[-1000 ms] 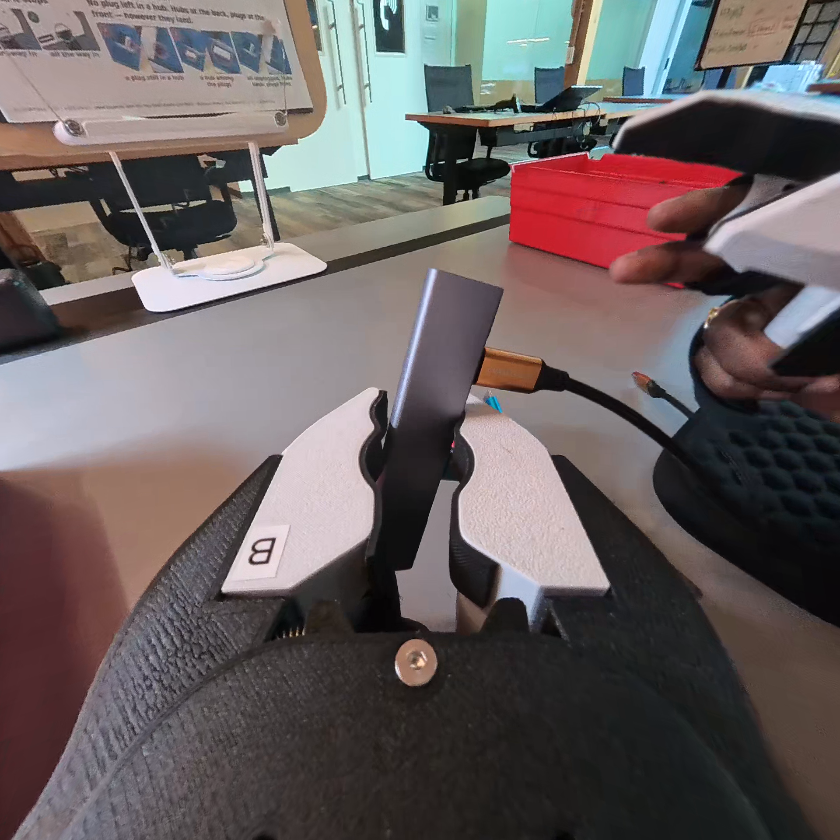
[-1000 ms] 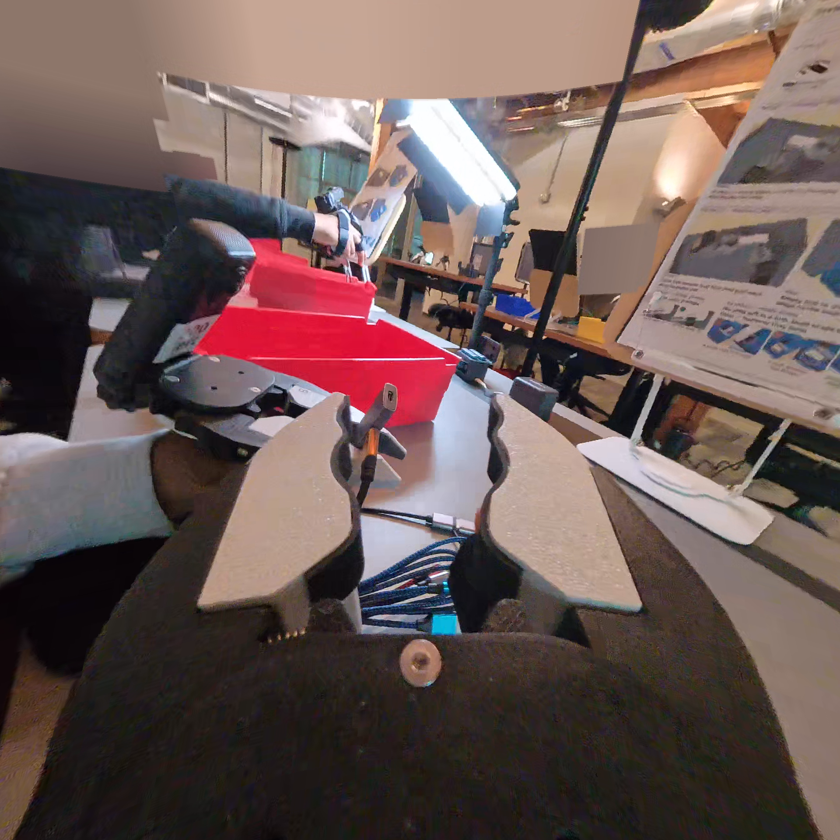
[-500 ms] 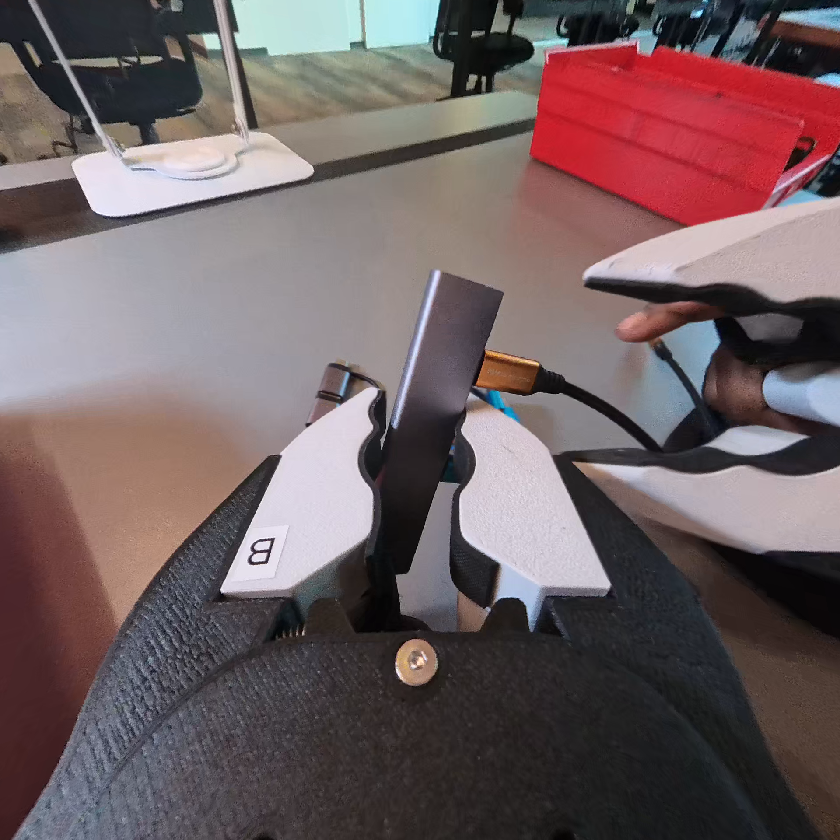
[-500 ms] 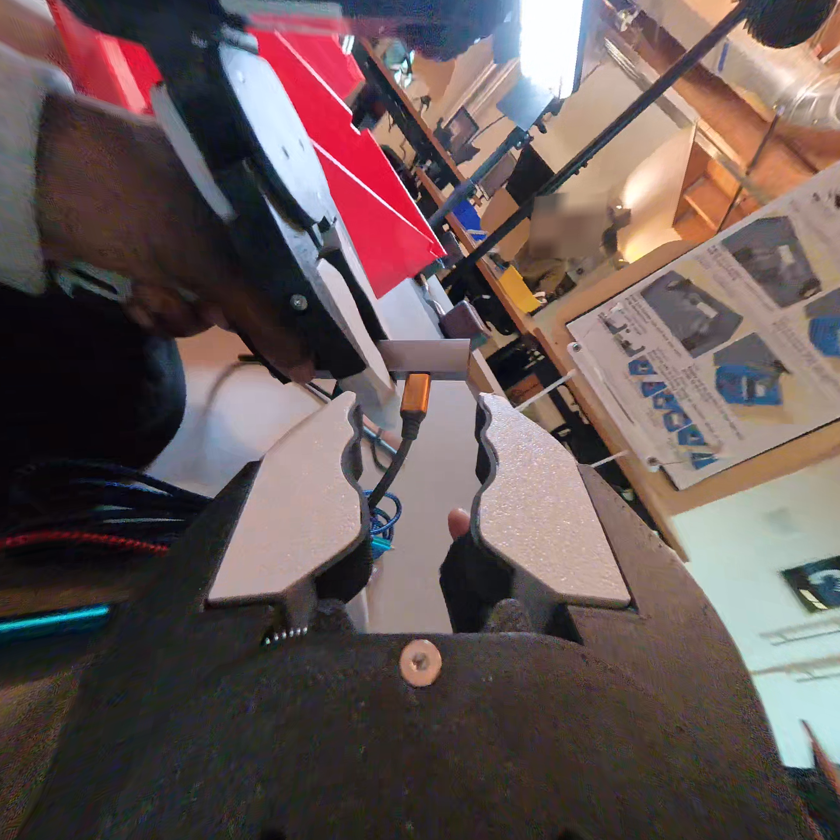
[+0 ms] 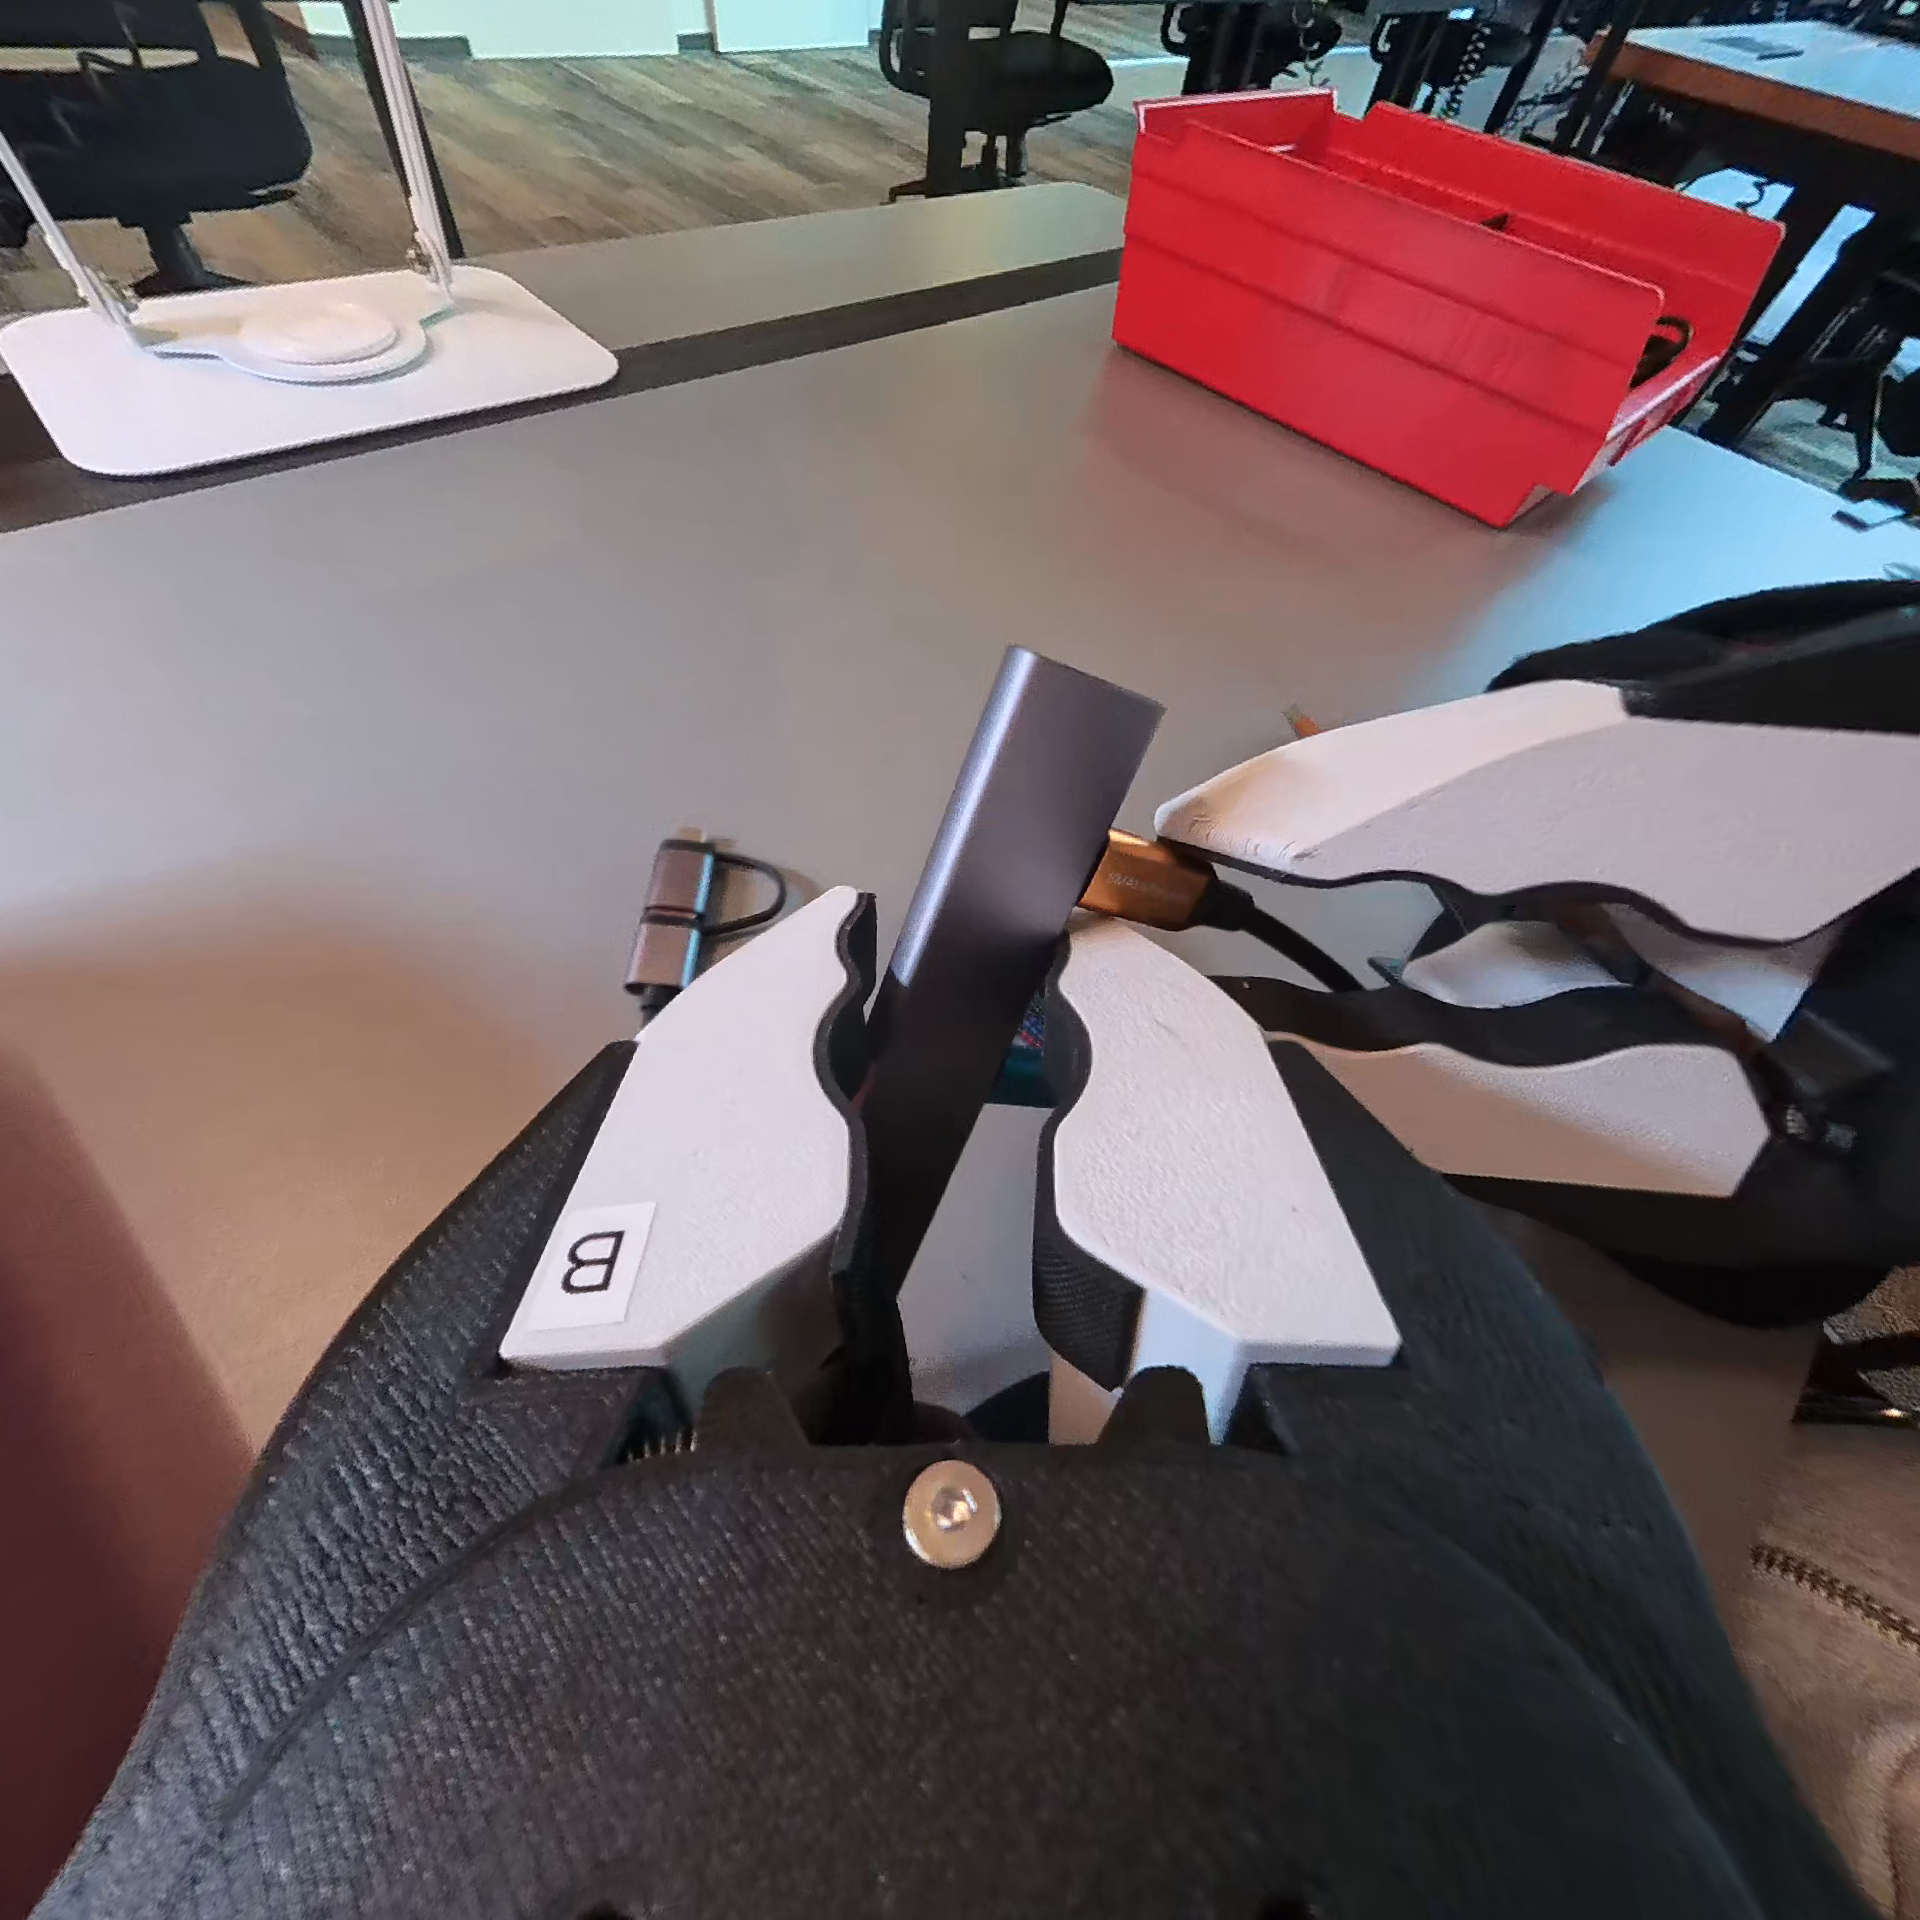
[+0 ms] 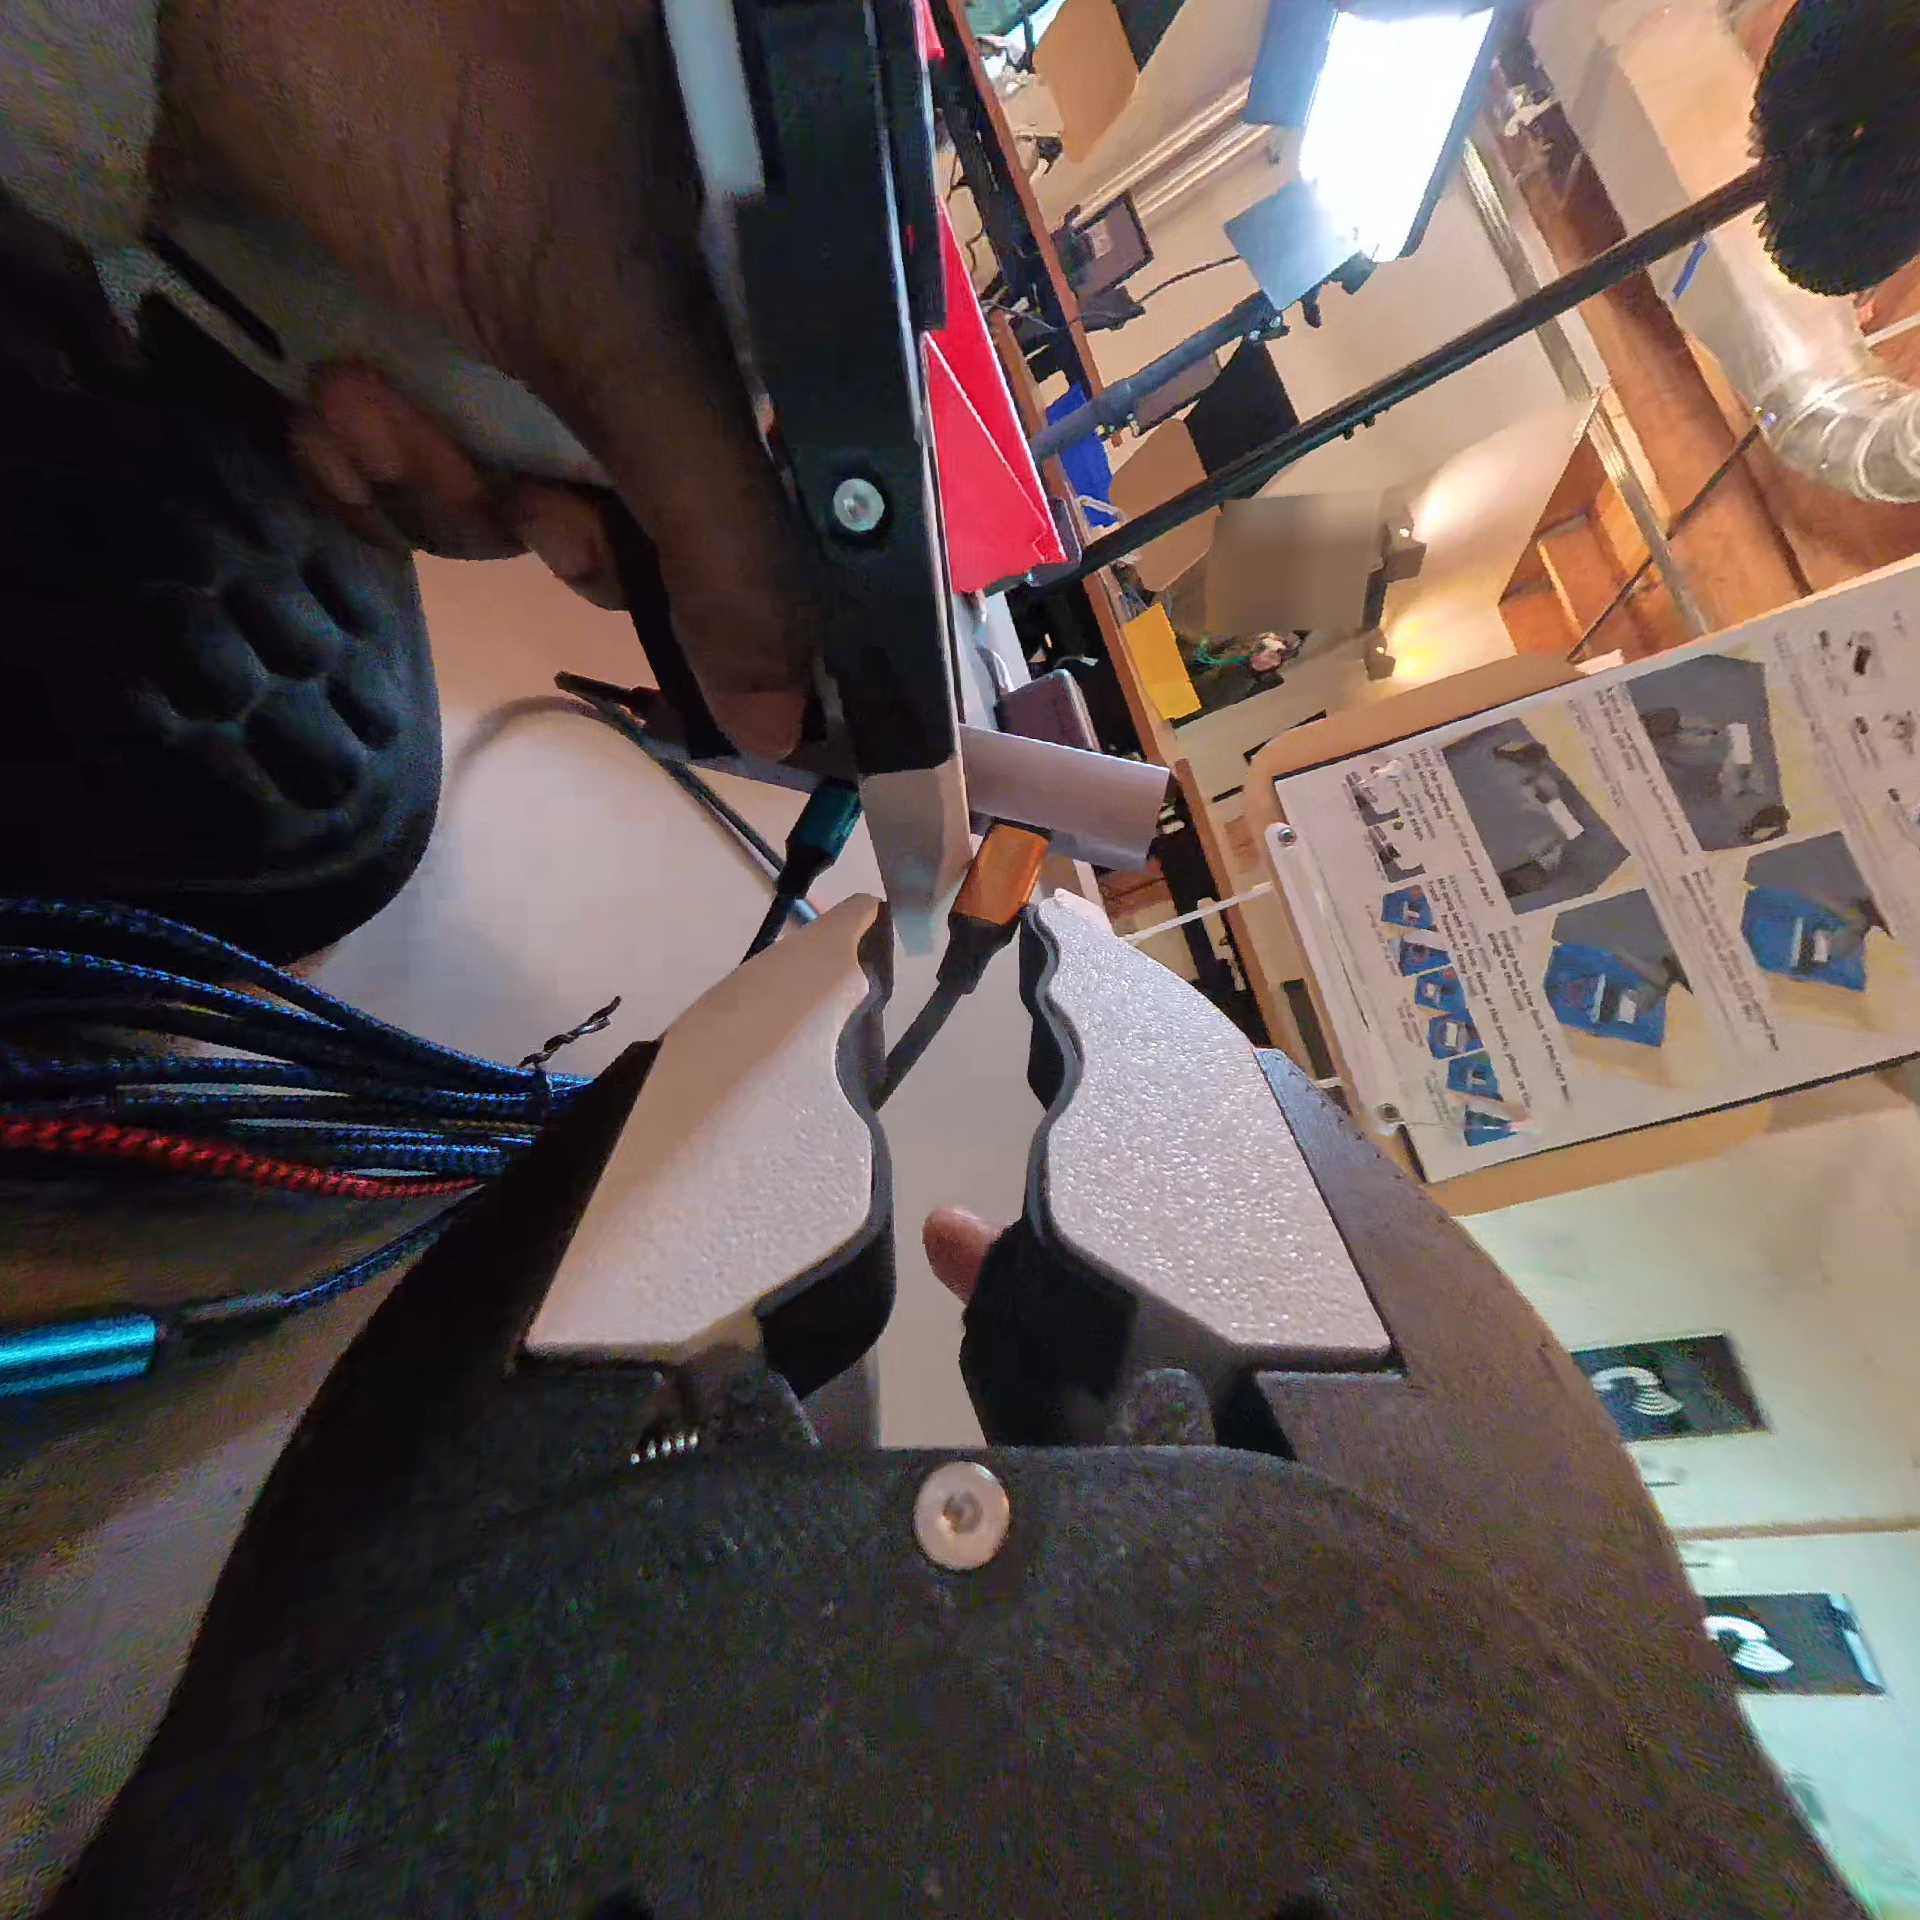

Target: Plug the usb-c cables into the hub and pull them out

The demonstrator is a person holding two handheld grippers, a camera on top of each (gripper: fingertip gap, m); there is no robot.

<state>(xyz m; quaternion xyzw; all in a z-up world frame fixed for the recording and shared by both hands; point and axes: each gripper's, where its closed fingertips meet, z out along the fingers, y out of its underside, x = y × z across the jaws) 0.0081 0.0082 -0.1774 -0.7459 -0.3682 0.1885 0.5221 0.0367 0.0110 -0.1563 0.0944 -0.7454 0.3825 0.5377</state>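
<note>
My left jaws (image 5: pixel 951 1039) are clamped on the grey hub (image 5: pixel 1003 883), which stands tilted up and away above the surface (image 5: pixel 520 675). The orange usb-c plug (image 5: pixel 1148 883) is seated in its right edge, long axis pointing right, into my right gripper (image 5: pixel 1340 935), the nearer one. Half a second ago that gripper sat farther off; now one finger (image 5: pixel 1455 810) overlaps the plug.

From the right wrist, my jaws (image 6: pixel 951 914) stand apart, holding nothing, with the plug (image 6: pixel 1000 875) just ahead of the tips and its cable (image 6: pixel 925 1023) between them (a second ago it was nowhere near). Closing and pulling straight back looks next.
</note>
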